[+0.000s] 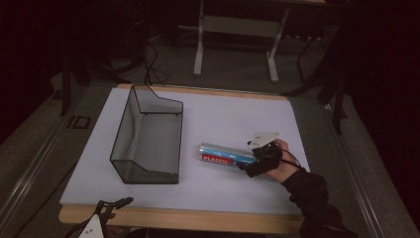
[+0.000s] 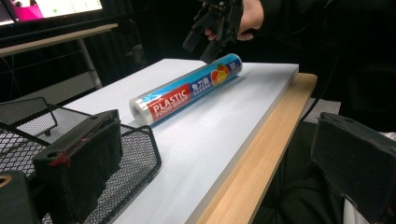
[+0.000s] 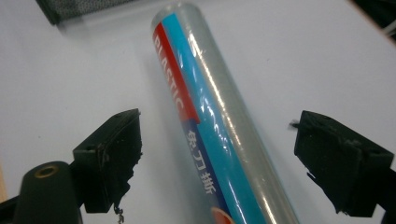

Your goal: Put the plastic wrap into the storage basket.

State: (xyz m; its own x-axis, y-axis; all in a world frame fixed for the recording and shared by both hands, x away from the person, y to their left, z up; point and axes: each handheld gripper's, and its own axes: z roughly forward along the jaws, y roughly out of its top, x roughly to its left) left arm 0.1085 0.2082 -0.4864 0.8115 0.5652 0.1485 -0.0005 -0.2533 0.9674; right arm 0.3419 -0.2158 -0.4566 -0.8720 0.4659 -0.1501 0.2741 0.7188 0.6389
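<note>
Grasp approach: my right gripper straddles the plastic wrap roll lying on the table, jaws released. Next I lower and clench squarely. Left gripper idles released.

Black mesh basket on white table

Glossy plastic-wrap roll, black wire-mesh basket, matt tabletop

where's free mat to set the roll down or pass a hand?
Free: the far strip of the mat beyond the roll, and the near strip between roll and wooden edge. A narrower lane runs left of the basket. Crowded: the gap between basket and roll, and the roll's right end, which the open right tool straddles.
</note>
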